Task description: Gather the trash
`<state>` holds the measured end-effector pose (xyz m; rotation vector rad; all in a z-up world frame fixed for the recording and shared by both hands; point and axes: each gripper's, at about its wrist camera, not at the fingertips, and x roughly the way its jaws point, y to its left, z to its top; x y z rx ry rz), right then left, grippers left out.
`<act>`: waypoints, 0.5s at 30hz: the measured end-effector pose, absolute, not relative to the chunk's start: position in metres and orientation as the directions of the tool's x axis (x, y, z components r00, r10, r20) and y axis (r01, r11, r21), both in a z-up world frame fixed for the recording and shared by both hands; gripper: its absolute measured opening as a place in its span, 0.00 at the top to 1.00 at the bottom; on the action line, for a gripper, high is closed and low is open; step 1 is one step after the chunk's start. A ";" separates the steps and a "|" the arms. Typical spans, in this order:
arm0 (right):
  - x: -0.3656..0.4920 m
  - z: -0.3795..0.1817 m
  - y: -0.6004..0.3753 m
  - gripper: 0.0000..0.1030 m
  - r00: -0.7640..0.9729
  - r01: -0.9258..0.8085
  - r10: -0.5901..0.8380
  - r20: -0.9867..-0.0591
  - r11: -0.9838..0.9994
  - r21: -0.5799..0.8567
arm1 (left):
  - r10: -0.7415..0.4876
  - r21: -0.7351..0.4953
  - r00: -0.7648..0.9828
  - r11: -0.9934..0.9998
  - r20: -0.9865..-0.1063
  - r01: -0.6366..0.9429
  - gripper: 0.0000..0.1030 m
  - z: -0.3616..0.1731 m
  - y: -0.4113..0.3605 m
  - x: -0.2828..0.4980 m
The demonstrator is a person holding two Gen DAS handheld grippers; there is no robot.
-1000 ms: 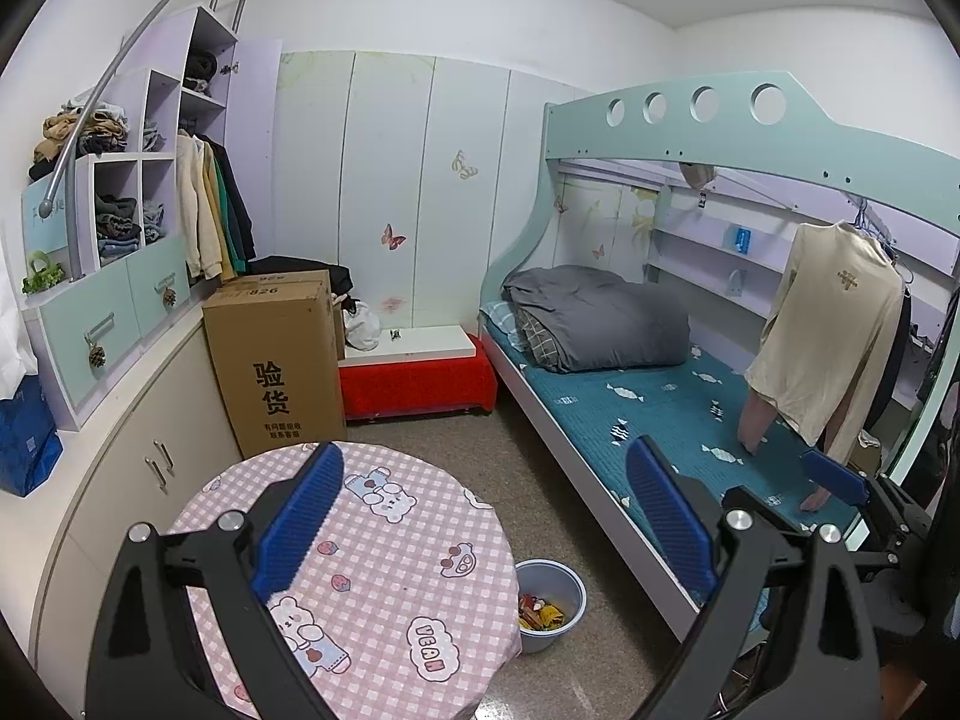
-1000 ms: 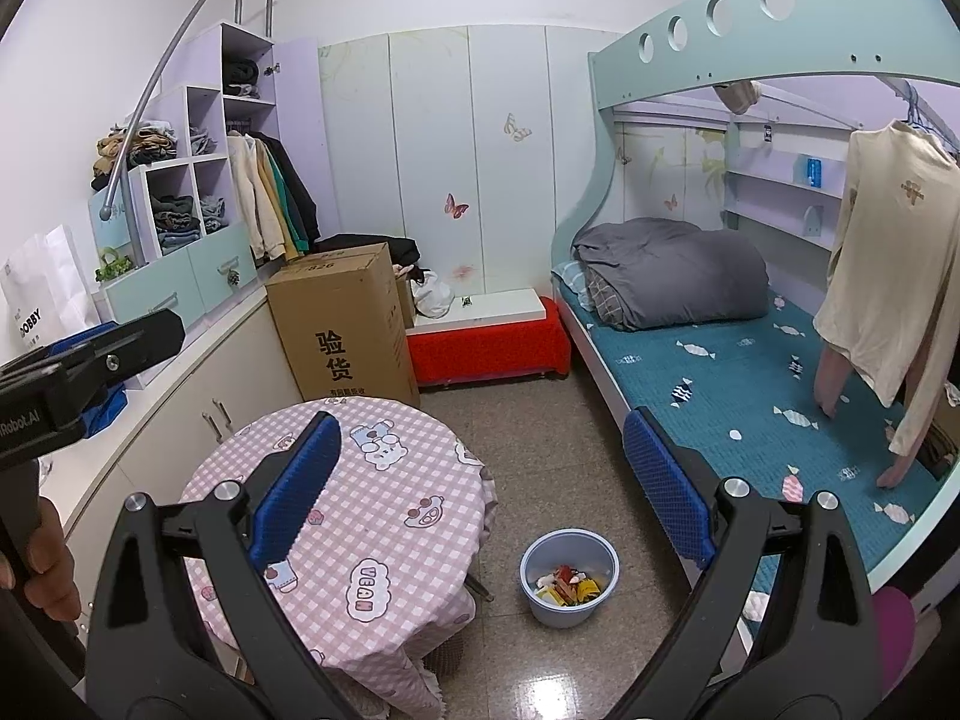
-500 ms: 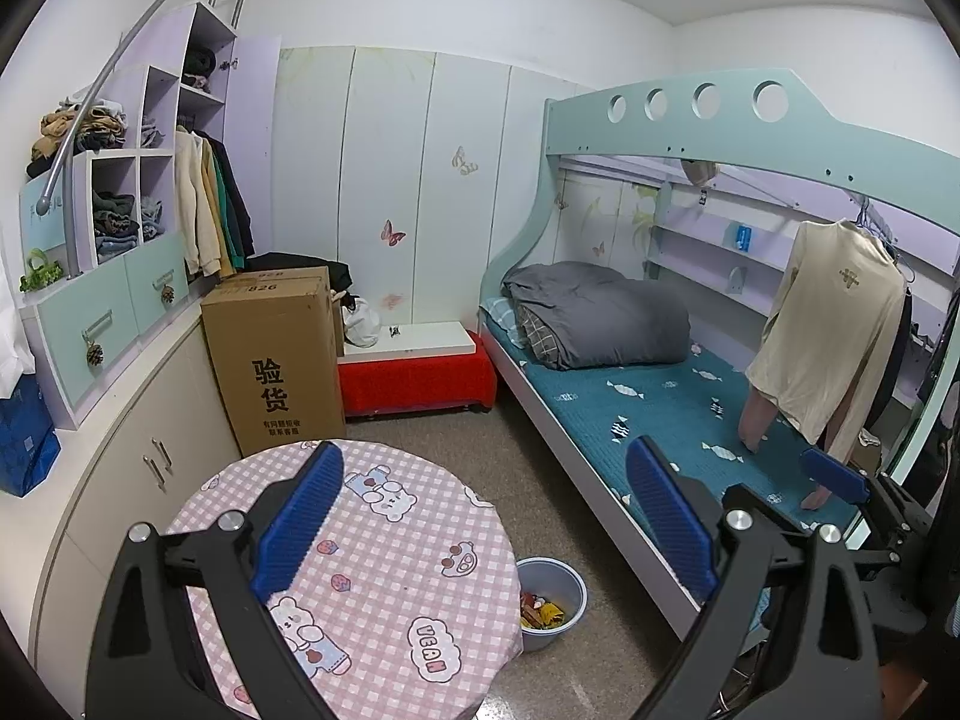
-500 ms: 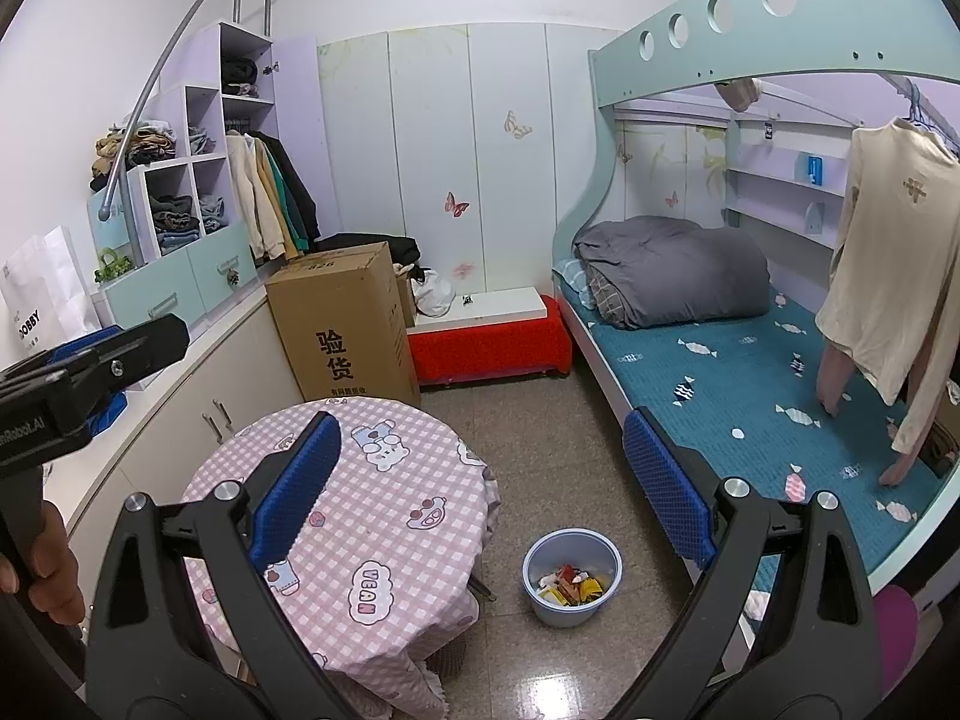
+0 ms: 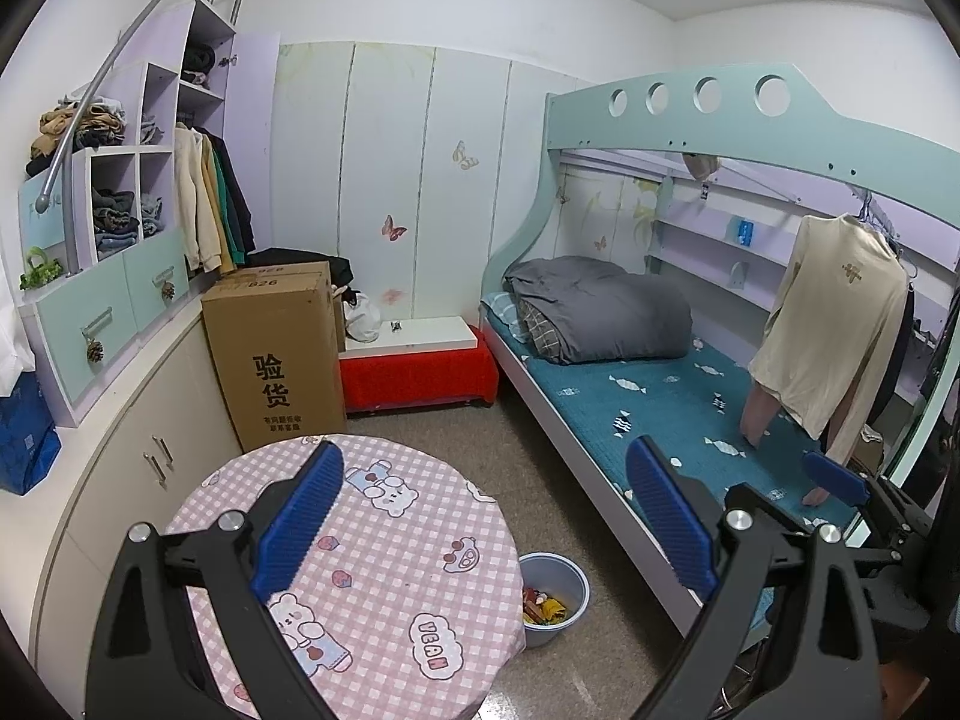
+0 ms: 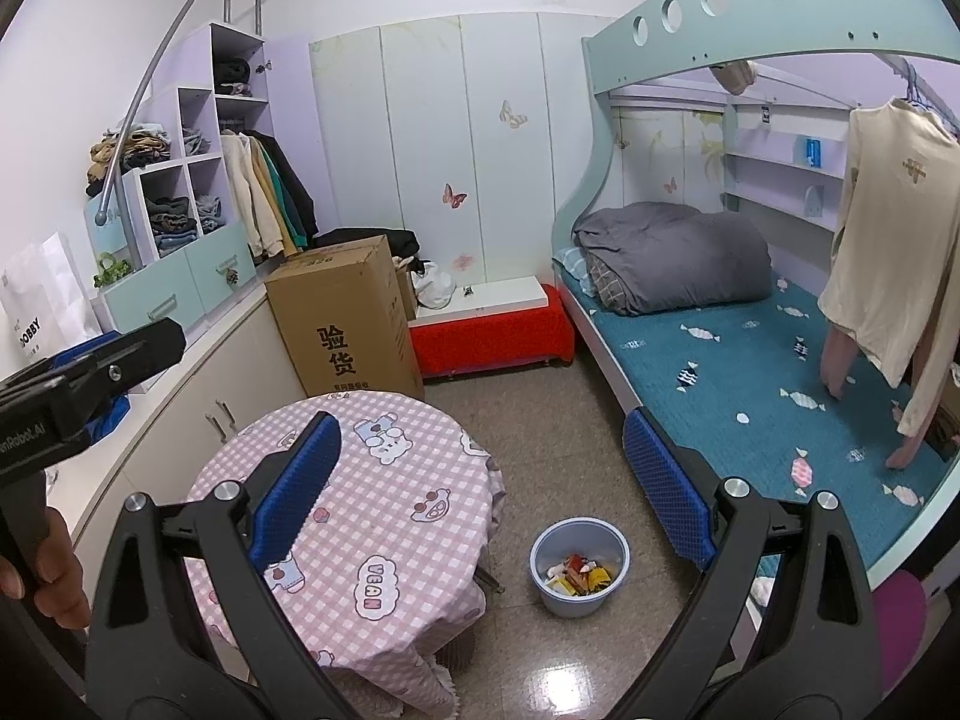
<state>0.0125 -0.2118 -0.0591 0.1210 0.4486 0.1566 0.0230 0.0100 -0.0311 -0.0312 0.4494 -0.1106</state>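
Note:
A pale blue bin [image 6: 579,565] stands on the floor between the round table and the bed, with colourful wrappers [image 6: 577,576] inside it. In the left wrist view the same bin [image 5: 555,597] peeks out past the table's right edge. My left gripper [image 5: 483,531] hangs open above the pink checked tablecloth [image 5: 384,564], nothing between its blue pads. My right gripper [image 6: 480,495] is also open and holds nothing, high above the table [image 6: 372,516] and the bin. No trash shows on the tabletop. The left gripper's body [image 6: 78,384] appears at the left of the right wrist view, a hand [image 6: 42,570] under it.
A tall cardboard box [image 5: 276,348] and a red-covered low bench [image 5: 414,369] stand behind the table. A bunk bed [image 5: 660,396] with a grey duvet runs along the right. Cabinets and shelves [image 5: 114,300] line the left wall. A cream jumper [image 5: 834,324] hangs over the bed.
Both grippers have stayed open. The views have shifted only slightly; the right one has drifted a little, nothing in the room has moved.

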 end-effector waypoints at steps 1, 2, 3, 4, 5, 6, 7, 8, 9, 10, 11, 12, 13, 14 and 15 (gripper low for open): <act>0.012 -0.059 -0.211 0.10 0.890 -0.123 0.177 -0.421 0.981 0.151 | -0.113 -0.054 0.895 0.994 -0.432 0.099 0.09 -0.032 0.009 0.023; 0.013 -0.060 -0.212 0.10 0.889 -0.124 0.177 -0.421 0.981 0.151 | -0.112 -0.054 0.895 0.994 -0.433 0.098 0.09 -0.033 0.010 0.023; 0.012 -0.060 -0.212 0.10 0.890 -0.124 0.177 -0.420 0.981 0.151 | -0.112 -0.053 0.895 0.994 -0.433 0.098 0.09 -0.033 0.010 0.023; 0.012 -0.060 -0.212 0.10 0.891 -0.122 0.175 -0.419 0.981 0.150 | -0.111 -0.053 0.894 0.994 -0.434 0.098 0.09 -0.034 0.010 0.024; 0.012 -0.060 -0.212 0.10 0.892 -0.120 0.173 -0.418 0.981 0.150 | -0.112 -0.053 0.894 0.994 -0.434 0.099 0.09 -0.034 0.010 0.024; 0.013 -0.060 -0.214 0.10 0.892 -0.118 0.172 -0.417 0.981 0.152 | -0.114 -0.054 0.894 0.994 -0.434 0.100 0.09 -0.034 0.010 0.024; 0.013 -0.061 -0.214 0.10 0.893 -0.117 0.172 -0.416 0.981 0.154 | -0.113 -0.053 0.894 0.994 -0.435 0.100 0.09 -0.035 0.010 0.024; 0.013 -0.061 -0.215 0.10 0.893 -0.115 0.171 -0.417 0.981 0.155 | -0.113 -0.053 0.893 0.994 -0.435 0.100 0.09 -0.035 0.010 0.024; 0.013 -0.062 -0.216 0.10 0.893 -0.114 0.169 -0.417 0.981 0.155 | -0.116 -0.053 0.892 0.993 -0.437 0.103 0.09 -0.036 0.010 0.025; 0.013 -0.062 -0.217 0.10 0.892 -0.112 0.169 -0.418 0.981 0.157 | -0.116 -0.051 0.891 0.993 -0.439 0.104 0.09 -0.037 0.011 0.025; 0.014 -0.063 -0.217 0.10 0.891 -0.111 0.169 -0.421 0.981 0.159 | -0.116 -0.049 0.890 0.993 -0.440 0.105 0.09 -0.038 0.011 0.026; 0.015 -0.064 -0.217 0.10 0.891 -0.109 0.168 -0.422 0.981 0.160 | -0.117 -0.048 0.889 0.993 -0.442 0.107 0.09 -0.038 0.011 0.027; 0.015 -0.064 -0.217 0.10 0.891 -0.108 0.167 -0.423 0.981 0.161 | -0.117 -0.046 0.889 0.993 -0.443 0.108 0.09 -0.039 0.011 0.027; 0.016 -0.065 -0.218 0.10 0.891 -0.107 0.167 -0.423 0.981 0.161 | -0.118 -0.046 0.888 0.993 -0.444 0.109 0.09 -0.039 0.011 0.028; 0.015 -0.065 -0.219 0.10 0.891 -0.106 0.166 -0.423 0.981 0.162 | -0.118 -0.044 0.888 0.993 -0.445 0.110 0.09 -0.040 0.012 0.028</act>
